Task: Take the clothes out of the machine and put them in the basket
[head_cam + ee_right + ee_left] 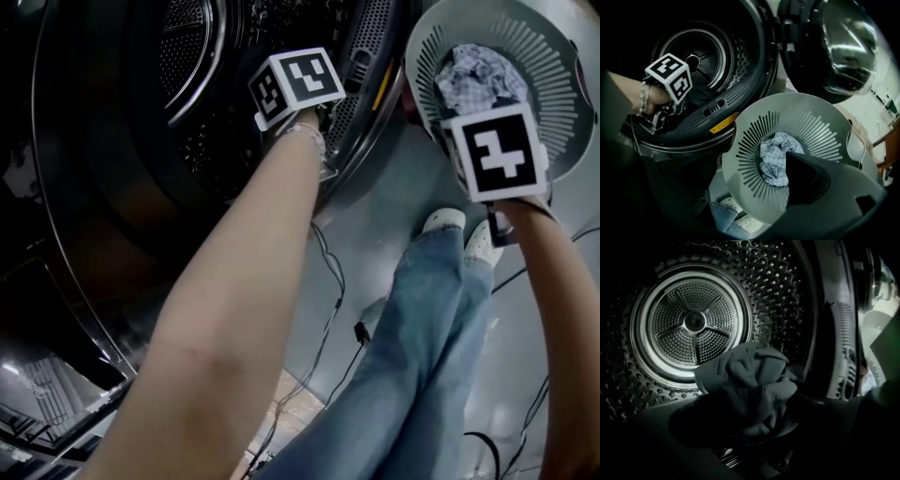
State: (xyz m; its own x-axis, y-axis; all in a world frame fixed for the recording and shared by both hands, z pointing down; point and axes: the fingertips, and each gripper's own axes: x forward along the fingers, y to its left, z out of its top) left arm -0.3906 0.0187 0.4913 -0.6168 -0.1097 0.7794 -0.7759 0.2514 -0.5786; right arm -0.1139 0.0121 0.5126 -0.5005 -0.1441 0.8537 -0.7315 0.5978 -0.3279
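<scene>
- Your left gripper [750,427] reaches into the machine's drum [783,282], its jaws spread wide and not clamped.
- A grey garment [750,385] lies bunched low in the drum, between those jaws.
- Your right gripper [740,183] hangs over the basket [811,119], its jaws apart and gripping nothing.
- A checked cloth [774,157] lies in the basket's bottom.

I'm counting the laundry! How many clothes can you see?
2. One dark grey garment lies in the drum, and one checked cloth lies in the basket. More may hide in the dark drum.
</scene>
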